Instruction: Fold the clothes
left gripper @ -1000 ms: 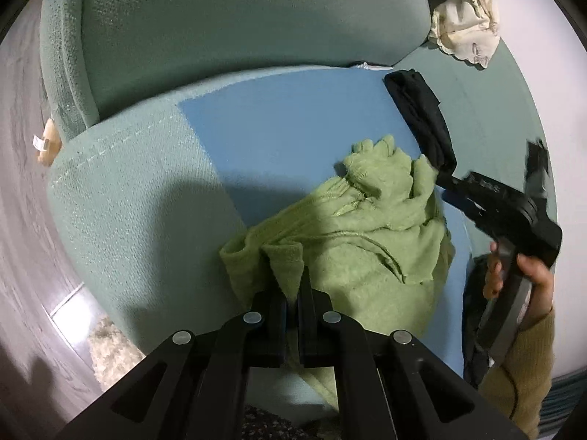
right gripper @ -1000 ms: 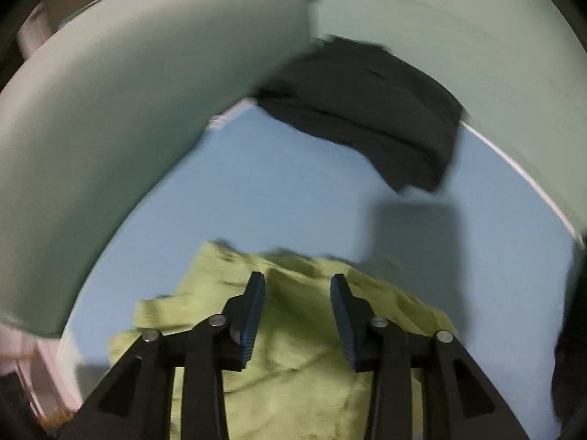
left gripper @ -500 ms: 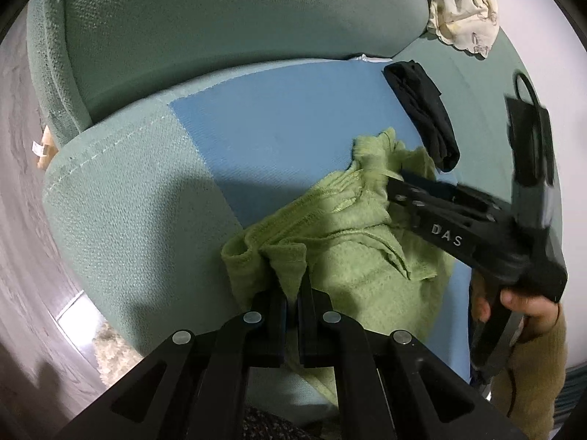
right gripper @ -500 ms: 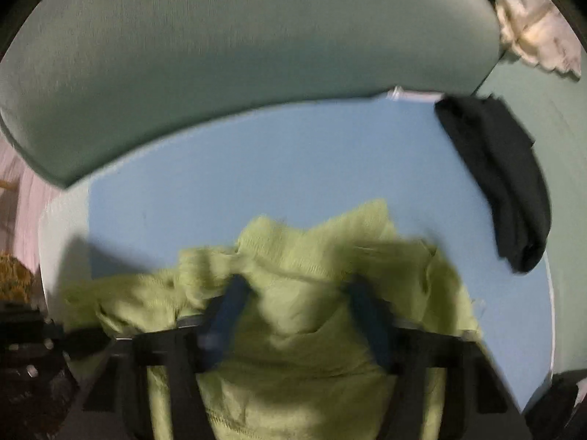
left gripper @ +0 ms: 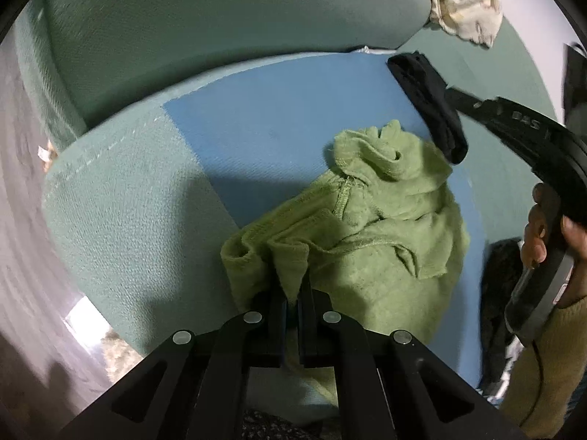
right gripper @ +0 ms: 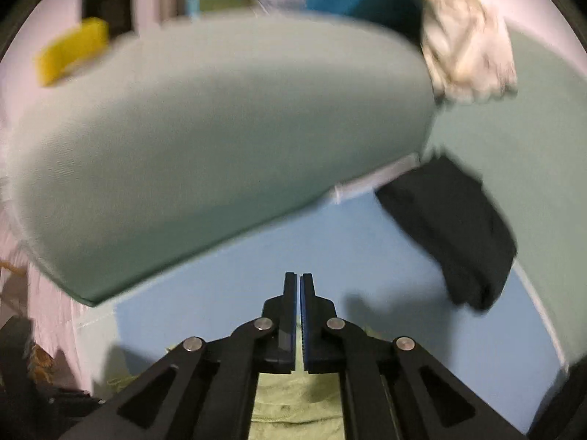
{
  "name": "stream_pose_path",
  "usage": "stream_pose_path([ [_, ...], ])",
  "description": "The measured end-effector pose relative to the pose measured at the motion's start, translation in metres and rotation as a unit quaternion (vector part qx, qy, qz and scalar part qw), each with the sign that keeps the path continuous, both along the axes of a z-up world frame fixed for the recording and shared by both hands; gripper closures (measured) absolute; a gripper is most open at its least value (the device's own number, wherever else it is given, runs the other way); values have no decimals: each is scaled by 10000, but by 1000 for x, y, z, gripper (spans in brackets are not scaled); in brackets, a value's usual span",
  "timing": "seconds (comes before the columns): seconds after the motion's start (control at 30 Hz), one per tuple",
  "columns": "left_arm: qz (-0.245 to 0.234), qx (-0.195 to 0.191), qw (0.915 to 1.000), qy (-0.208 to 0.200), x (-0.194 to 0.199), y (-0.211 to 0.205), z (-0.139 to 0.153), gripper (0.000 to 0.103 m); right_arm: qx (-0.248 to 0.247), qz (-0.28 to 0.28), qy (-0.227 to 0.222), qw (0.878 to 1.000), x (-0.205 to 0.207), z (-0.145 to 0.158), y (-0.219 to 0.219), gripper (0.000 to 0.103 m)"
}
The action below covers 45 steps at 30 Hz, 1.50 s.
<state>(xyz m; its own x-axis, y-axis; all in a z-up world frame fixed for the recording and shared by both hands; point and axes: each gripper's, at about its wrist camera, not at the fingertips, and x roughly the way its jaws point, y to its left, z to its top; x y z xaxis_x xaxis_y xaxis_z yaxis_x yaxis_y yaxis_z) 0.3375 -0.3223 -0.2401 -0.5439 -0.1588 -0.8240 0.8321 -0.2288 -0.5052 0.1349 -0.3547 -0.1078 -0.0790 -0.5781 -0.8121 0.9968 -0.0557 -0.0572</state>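
Left wrist view, right gripper (left gripper: 455, 93) lettered "DAS", above green garment (left gripper: 367, 227)

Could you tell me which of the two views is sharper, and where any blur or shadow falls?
Left wrist view: mostly sharp on the green garment, shadow left of it, right hand-held gripper slightly smeared. Right wrist view: motion-blurred throughout, black garment soft-edged.

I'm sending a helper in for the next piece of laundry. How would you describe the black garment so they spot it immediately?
On the sofa's blue seat cover, look toward the back corner. The black garment lies there, folded flat, just beyond the crumpled green sweater. It is the only dark, neatly folded piece.
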Motion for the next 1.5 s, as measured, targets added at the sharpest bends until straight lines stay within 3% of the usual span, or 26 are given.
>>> stream_pose_path([
  [0.03, -36, -17, 10000, -79, -2, 0, 1, 99, 107, -133, -186, 9997, -7, -4, 2, 96],
  [0.13, -121, -42, 9996, -260, -8, -1, 2, 99, 333, -409, -658, 9964, -30, -10, 32, 57],
  [0.27, -266, -63, 9985, -477, -14, -2, 5, 99, 914, -676, -839, 9900, -58, -26, 85, 55],
  [0.43, -504, -47, 9956, -791, -23, -5, 8, 99, 1706, -525, -1826, 9668, -63, -66, 127, 54],
  [0.5, -562, -27, 9950, -823, -24, -6, 9, 99, 1722, -586, -2145, 9596, -60, -80, 127, 54],
  [0.57, -608, -26, 9950, -793, -22, -6, 8, 98, 1599, -861, -2641, 9472, -65, -87, 124, 43],
  [0.63, -537, 0, 9959, -723, -18, -7, 9, 98, 1321, -1177, -3195, 9309, -76, -86, 121, 38],
  [0.67, -499, 14, 9964, -687, -15, -8, 9, 98, 1257, -1281, -3247, 9286, -79, -85, 120, 38],
  [0.7, -460, 28, 9968, -651, -13, -8, 9, 98, 1257, -1480, -3145, 9292, -82, -85, 120, 38],
  [0.73, -422, 42, 9972, -616, -10, -9, 9, 98, 1256, -1677, -3042, 9293, -85, -85, 119, 53],
  [0.77, -384, 56, 9976, -580, -8, -9, 9, 98, 1254, -1841, -2947, 9293, -87, -85, 118, 86],
  [0.8, -346, 69, 9979, -544, -5, -10, 9, 98, 1228, -1866, -2893, 9308, -88, -84, 117, 94],
  [0.87, -269, 97, 9985, -472, 0, -11, 10, 99, 1031, -1727, -2812, 9383, -83, -71, 112, 96],
  [1.0, -144, 127, 9991, -374, 6, -11, 11, 99, 476, -1121, -2230, 9672, -60, -22, 86, 96],
  [1.1, -122, 85, 9990, -415, 4, -6, 13, 98, 296, -1123, -2062, 9716, -61, -12, 43, 96],
  [1.17, -101, 87, 9989, -450, 3, -5, 12, 98, 360, -1049, -2112, 9711, -63, -23, 9, 94],
  [1.2, -28, 146, 9990, -410, 7, -7, 11, 98, 449, -986, -2179, 9699, -64, -33, -7, 91],
  [1.23, 28, 200, 9992, -355, 9, -8, 9, 99, 593, -951, -2253, 9678, -63, -45, -15, 79],
  [1.27, 82, 253, 9992, -299, 11, -8, 8, 99, 787, -977, -2324, 9645, -66, -59, -20, 55],
  [1.4, 230, 340, 9991, -105, 22, -8, 9, 96, 630, -1182, -3073, 9422, -99, -69, 7, 49],
  [1.43, 322, 344, 9989, -63, 26, -8, 11, 94, 534, -1262, -3195, 9376, -106, -63, 21, 41],
  [1.47, 413, 348, 9985, -21, 30, -8, 13, 87, 413, -1344, -3289, 9339, -114, -57, 37, 33],
  [1.5, 505, 351, 9981, 21, 33, -8, 15, 74, 216, -1425, -3274, 9338, -121, -48, 59, 31],
])
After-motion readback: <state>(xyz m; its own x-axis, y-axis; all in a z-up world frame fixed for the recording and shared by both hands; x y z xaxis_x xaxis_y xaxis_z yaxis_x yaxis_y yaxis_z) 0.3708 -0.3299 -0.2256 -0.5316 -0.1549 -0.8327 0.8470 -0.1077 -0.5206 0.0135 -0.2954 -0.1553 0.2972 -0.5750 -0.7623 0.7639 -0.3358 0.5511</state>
